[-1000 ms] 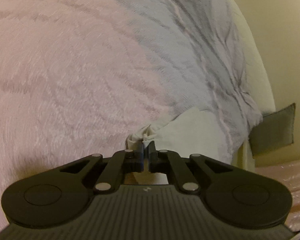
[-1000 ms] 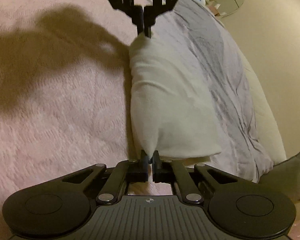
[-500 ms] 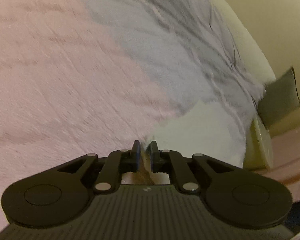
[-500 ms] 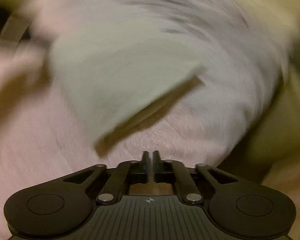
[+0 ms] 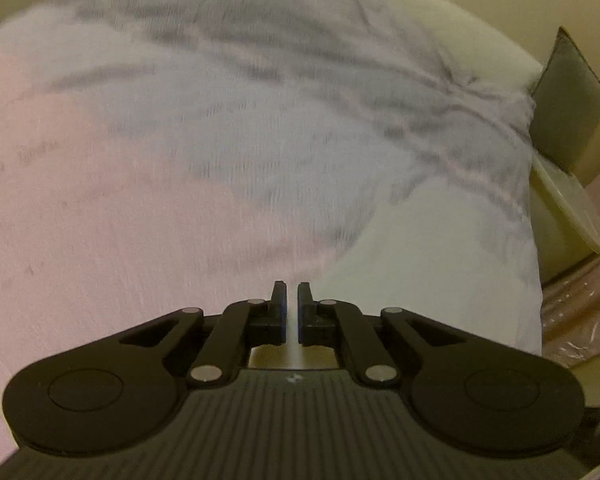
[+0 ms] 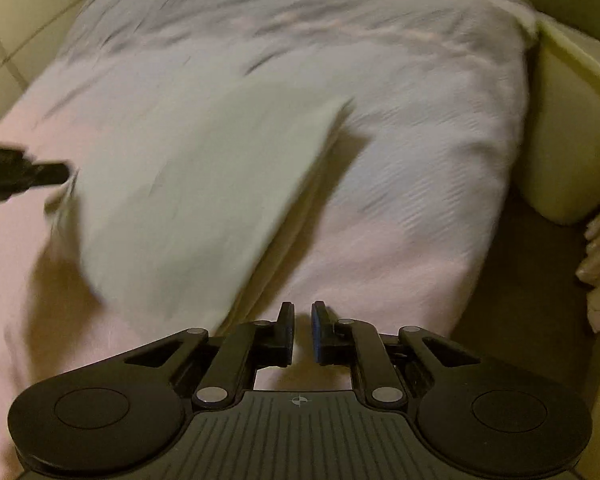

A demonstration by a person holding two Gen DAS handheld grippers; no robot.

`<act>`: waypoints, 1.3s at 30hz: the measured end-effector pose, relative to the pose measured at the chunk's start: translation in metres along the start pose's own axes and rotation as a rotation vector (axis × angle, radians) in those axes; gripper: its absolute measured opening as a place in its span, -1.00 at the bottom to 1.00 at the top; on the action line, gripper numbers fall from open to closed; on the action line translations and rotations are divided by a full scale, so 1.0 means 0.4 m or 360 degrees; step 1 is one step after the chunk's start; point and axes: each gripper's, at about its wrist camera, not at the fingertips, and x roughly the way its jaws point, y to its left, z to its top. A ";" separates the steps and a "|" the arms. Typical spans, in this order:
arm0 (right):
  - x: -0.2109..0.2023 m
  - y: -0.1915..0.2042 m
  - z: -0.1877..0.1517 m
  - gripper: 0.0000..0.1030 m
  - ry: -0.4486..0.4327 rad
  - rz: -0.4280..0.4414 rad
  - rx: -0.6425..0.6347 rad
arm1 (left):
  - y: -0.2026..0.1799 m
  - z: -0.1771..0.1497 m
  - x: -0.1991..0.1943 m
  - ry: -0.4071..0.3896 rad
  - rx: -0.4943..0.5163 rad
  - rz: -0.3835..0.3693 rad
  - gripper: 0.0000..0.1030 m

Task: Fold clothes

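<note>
The white garment [image 6: 204,184] lay on the pink bedspread [image 6: 380,272] of the bed, spread as a broad pale panel with its near right edge casting a dark shadow onto the cover. Both views were blurred, so the folds of the cloth could not be made out.

The right tool [image 6: 300,330] hung just above the near part of the bedspread, its two fingers a short way apart with nothing between them; the near corner of the garment lay just to its left, apart from the fingers.

The left tool [image 5: 292,308] showed only a narrow slit between its fingers, with no cloth in it. In the left wrist view the garment [image 5: 440,264] lay just beyond and to the right of the fingertips. In the right wrist view the same tool [image 6: 48,174] came in from the left edge with its tip at the far left corner of the garment; whether it touched the cloth could not be told.

Farther off lay a rumpled grey-lilac blanket [image 6: 300,32]. At the far right stood a dark cushion [image 5: 564,96].
</note>
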 end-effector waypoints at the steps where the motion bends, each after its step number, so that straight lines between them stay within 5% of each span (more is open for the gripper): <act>1: -0.012 -0.010 0.021 -0.77 -0.0040 0.0013 0.0036 | -0.016 0.017 0.002 -0.0009 0.0023 -0.0045 -0.96; 4: -0.014 -0.026 0.107 -0.76 -0.0233 0.0144 0.0108 | -0.091 0.059 0.061 0.0051 0.0120 -0.0224 -0.95; 8: 0.060 -0.021 0.184 -0.75 -0.0378 0.0194 0.0052 | -0.180 0.061 0.189 0.0122 0.0265 -0.0304 -0.95; 15: 0.180 -0.078 0.159 -0.66 -0.0317 0.0084 -0.0052 | -0.185 0.069 0.307 0.0091 0.0205 -0.0230 -0.95; 19: 0.115 -0.097 0.167 -0.66 -0.0372 0.0005 -0.0025 | -0.139 0.096 0.210 0.0014 0.0129 -0.0137 -0.95; 27: 0.016 -0.018 0.012 -0.64 -0.0185 0.0312 -0.0213 | -0.047 -0.072 0.004 0.0122 -0.0108 0.0071 -0.93; 31: 0.088 0.044 -0.069 -0.64 0.0111 0.0077 -0.0337 | -0.055 -0.120 -0.001 0.0214 -0.0129 0.0196 -0.93; 36: -0.057 0.041 -0.046 -0.63 0.0165 0.0064 -0.0205 | -0.116 -0.083 -0.158 0.0249 -0.0116 0.0270 -0.83; 38: -0.130 0.040 -0.032 -0.50 0.0172 0.0088 -0.0137 | -0.153 -0.075 -0.238 0.0278 -0.0113 0.0300 -0.69; 39: -0.166 0.040 -0.026 -0.21 0.0175 0.0101 -0.0103 | -0.172 -0.075 -0.272 0.0287 -0.0109 0.0304 -0.54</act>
